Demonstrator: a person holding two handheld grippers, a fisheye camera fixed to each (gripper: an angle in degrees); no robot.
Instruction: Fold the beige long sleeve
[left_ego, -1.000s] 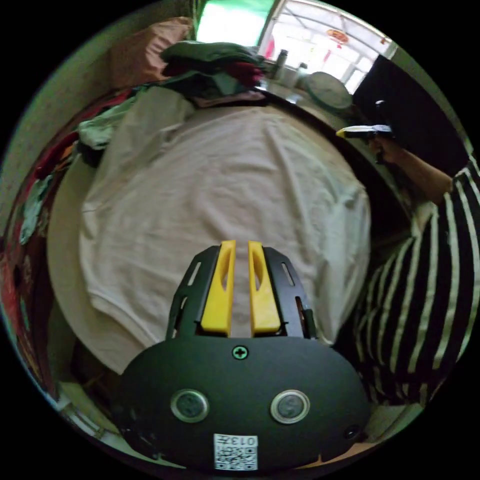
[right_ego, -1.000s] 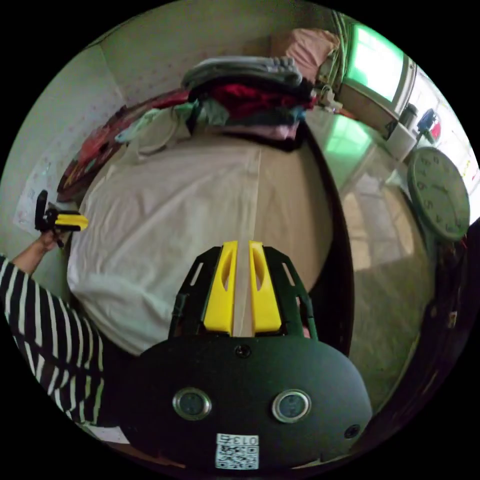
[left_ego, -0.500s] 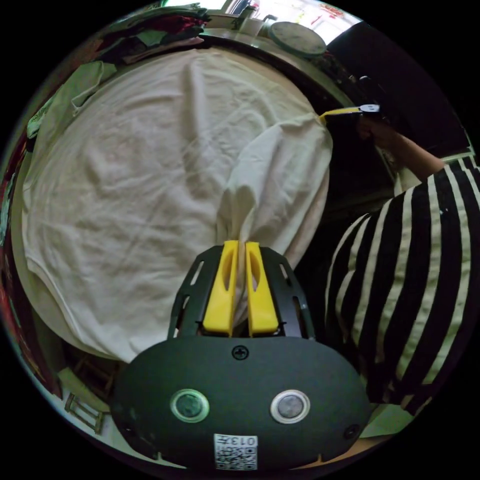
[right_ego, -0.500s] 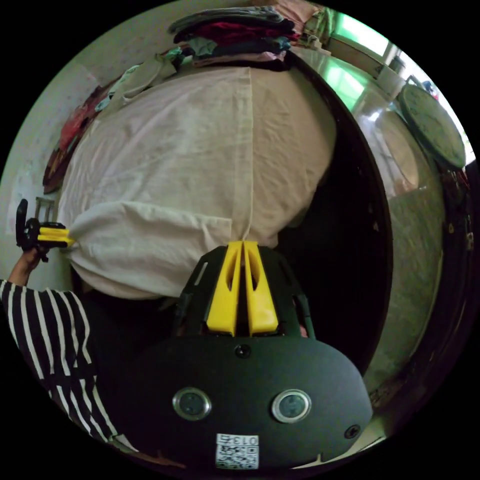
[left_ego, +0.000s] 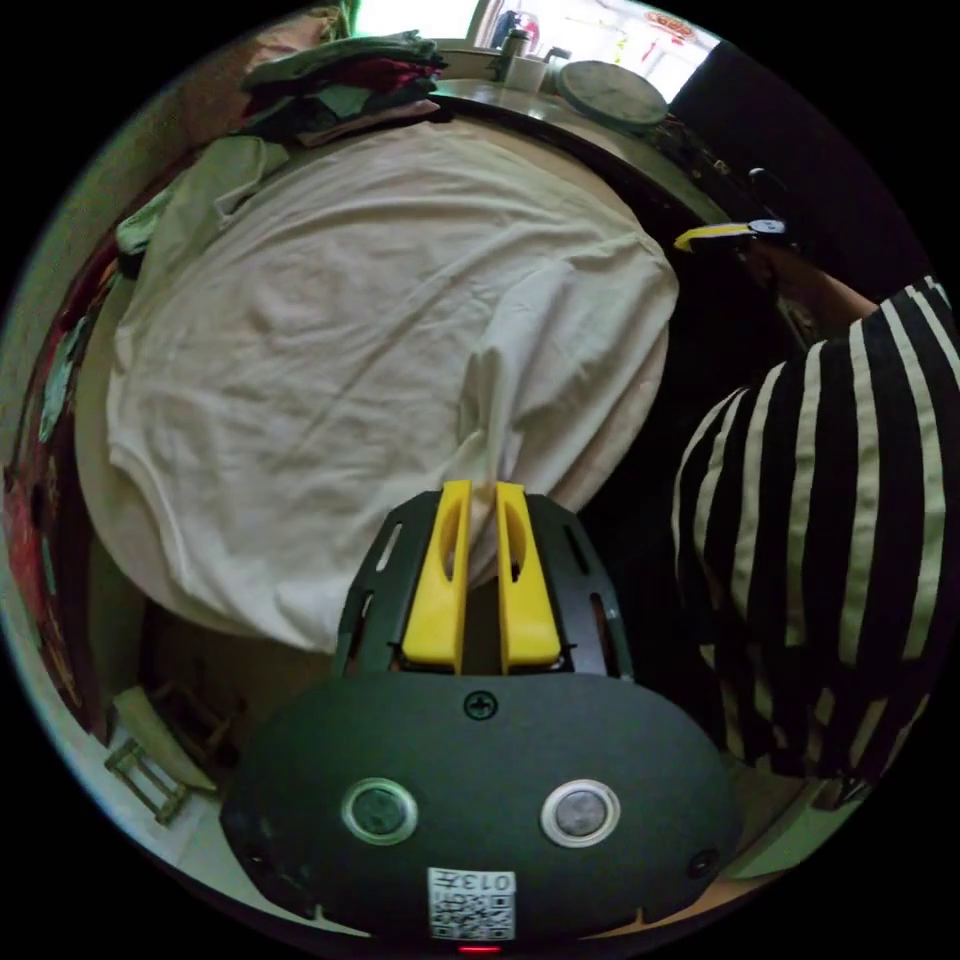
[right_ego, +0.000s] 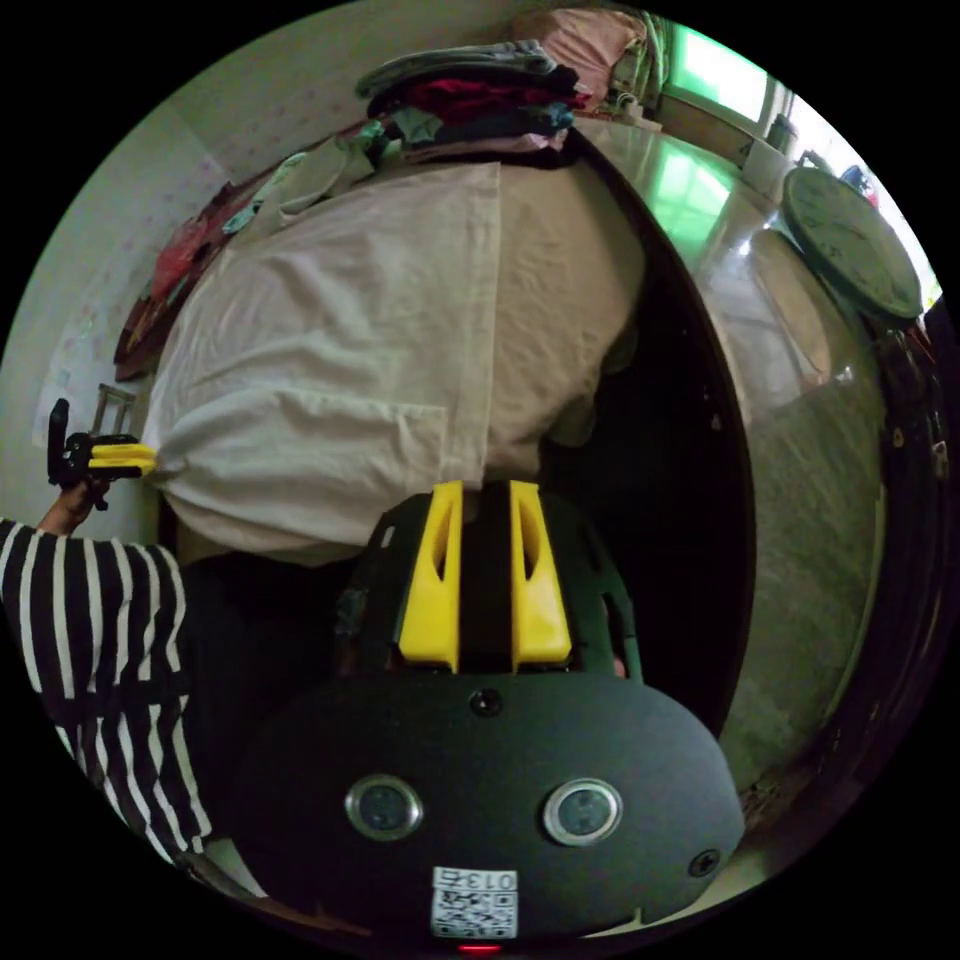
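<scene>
Lying across the table (right_ego: 690, 330), the shirt (left_ego: 350, 330) has one edge bunched. Left gripper (left_ego: 477, 497) stands parted around that bunch. Right gripper (right_ego: 486, 497) stands released beside the hem.

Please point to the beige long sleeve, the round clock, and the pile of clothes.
beige long sleeve (left_ego: 340, 300), left gripper view, on the spread body cloth.
round clock (right_ego: 850, 245), right gripper view, on its face.
pile of clothes (right_ego: 480, 95), right gripper view, on the red layer.
</scene>
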